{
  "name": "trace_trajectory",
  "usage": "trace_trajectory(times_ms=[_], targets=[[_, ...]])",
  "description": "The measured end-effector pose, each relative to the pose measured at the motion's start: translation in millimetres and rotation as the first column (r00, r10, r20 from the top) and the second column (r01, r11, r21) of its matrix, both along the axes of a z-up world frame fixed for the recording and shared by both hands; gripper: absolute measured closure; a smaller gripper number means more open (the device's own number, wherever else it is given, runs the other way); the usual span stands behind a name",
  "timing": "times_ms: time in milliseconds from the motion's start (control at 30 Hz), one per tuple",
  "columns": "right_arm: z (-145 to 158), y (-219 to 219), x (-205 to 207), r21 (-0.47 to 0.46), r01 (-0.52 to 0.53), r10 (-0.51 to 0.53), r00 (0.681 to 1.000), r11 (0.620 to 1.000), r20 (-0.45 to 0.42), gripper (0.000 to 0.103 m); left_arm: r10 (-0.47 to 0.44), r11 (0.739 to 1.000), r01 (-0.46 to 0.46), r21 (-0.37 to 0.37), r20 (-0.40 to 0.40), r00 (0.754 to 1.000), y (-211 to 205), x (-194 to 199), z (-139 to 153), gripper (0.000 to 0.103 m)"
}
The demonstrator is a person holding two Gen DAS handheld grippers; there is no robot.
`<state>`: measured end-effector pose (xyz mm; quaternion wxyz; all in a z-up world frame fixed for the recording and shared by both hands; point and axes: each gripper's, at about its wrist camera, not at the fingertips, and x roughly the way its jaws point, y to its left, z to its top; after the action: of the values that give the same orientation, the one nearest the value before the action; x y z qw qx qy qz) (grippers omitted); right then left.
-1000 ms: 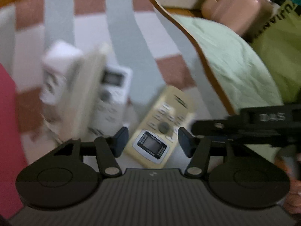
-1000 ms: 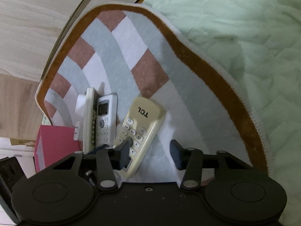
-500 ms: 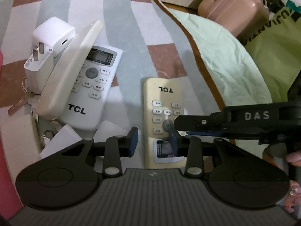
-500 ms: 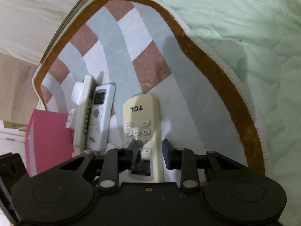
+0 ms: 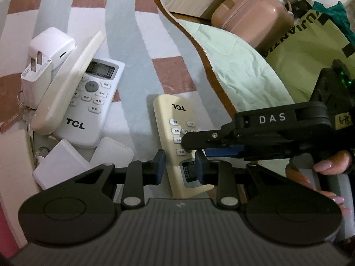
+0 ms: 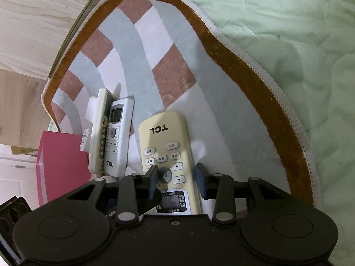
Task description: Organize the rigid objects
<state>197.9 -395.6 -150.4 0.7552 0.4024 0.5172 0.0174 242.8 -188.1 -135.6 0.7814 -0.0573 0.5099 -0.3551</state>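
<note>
Two grippers | cream remote (image 5: pixel 177 137) between left fingers (image 5: pixel 160 166) closing

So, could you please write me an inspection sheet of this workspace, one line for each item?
Surface: patterned mat with a brown border, lying on a pale green quilt.
Job's things: cream remote flat and face up; white remote beside it, with another cream remote leaning across it.
Clutter: white charger with bare prongs, keys and white boxes in a pile by the white remote.
Grippers: left gripper closing around the cream remote's screen end; right gripper opening, fingers on either side of the same remote.
Cables: nothing seen.
Surroundings: pink box, pink suitcase, green bag, wooden floor.
</note>
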Motion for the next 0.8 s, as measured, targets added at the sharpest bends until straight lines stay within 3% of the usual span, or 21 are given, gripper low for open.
trace_trajectory(times_ms=[167,433,500,600,733,800], targets=[[5.1,9.1,8.1,-0.042,-0.053,0.052,0.999,0.998,-0.004,0.046,-0.009,0.999,0.009,0.053,-0.004,1.0,-6.2,-3.4,-7.4,0.075],[8.4,22.7,28.6,-0.069,-0.134,0.131,0.99,0.988,-0.054,0.026,0.007,0.999,-0.007,0.034,0.016,1.0,-7.7,-10.2,-10.2,0.063],[8.5,24.4,29.0,-0.071,-0.122,0.118,0.991,0.99,-0.063,0.027,0.003,0.998,-0.005,0.056,0.041,0.999,-13.3,-14.2,-12.4,0.06],[13.3,28.7,24.9,-0.149,-0.13,0.119,0.99,0.98,-0.08,0.052,0.021,0.998,-0.024,0.057,0.058,0.998,-12.5,-16.9,-8.9,0.065],[26.6,23.6,9.0,-0.148,-0.093,0.088,0.995,0.985,-0.041,0.055,0.027,1.0,-0.028,0.006,0.058,0.998,-2.1,-16.6,9.6,0.069],[43.0,25.1,0.7,-0.159,-0.09,0.093,0.996,0.983,0.013,0.056,0.017,1.0,-0.018,0.006,0.114,0.993,0.9,-22.4,26.1,0.07]])
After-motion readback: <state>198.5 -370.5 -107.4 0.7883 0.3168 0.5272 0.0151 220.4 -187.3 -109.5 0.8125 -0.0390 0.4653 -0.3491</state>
